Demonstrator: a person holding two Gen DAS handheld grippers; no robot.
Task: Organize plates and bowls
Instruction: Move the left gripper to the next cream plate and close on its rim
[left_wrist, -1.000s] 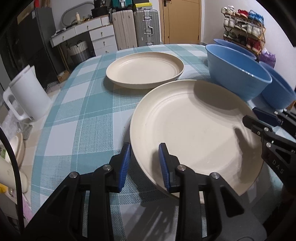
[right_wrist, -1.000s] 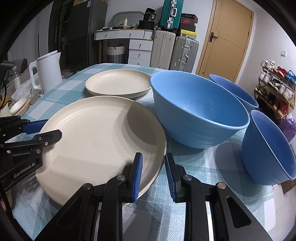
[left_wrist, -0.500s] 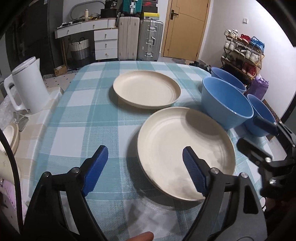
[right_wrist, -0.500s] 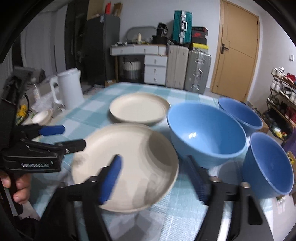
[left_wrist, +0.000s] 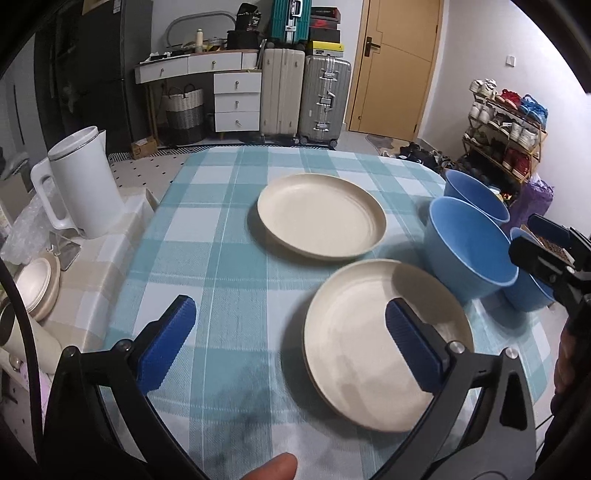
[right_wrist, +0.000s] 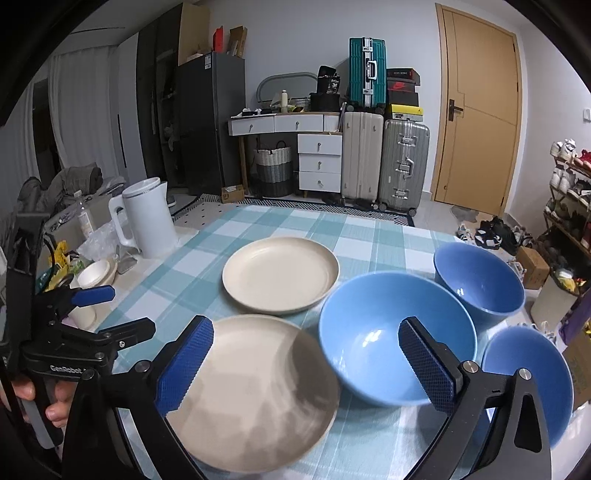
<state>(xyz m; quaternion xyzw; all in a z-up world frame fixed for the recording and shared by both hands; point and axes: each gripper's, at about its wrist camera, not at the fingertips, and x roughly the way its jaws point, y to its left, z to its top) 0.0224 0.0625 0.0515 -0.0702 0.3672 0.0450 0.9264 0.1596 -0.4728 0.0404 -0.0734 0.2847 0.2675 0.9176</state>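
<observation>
Two cream plates lie on the checked tablecloth, a near plate (left_wrist: 388, 343) (right_wrist: 251, 391) and a far plate (left_wrist: 321, 216) (right_wrist: 280, 275). To their right stand three blue bowls: a large bowl (left_wrist: 469, 247) (right_wrist: 369, 339), a far bowl (left_wrist: 476, 197) (right_wrist: 480, 280) and a near bowl (left_wrist: 528, 291) (right_wrist: 528, 369). My left gripper (left_wrist: 288, 310) (right_wrist: 118, 312) hovers above the near plate's left side. Its jaws are opening, with nothing gripped. My right gripper (right_wrist: 304, 328) (left_wrist: 532, 240) hangs over the gap between near plate and large bowl, jaws also opening and empty.
A white kettle (left_wrist: 81, 184) (right_wrist: 147, 218) stands on a lower side table at the left, with small cream dishes (left_wrist: 37, 288) beside it. Suitcases, drawers and a shoe rack stand beyond the table's far edge (left_wrist: 295, 147). A fingertip shows at the bottom of the left wrist view.
Both grippers let go of the near plate's rim, spread wide and lifted up and back. The plate now lies flat on the cloth.
</observation>
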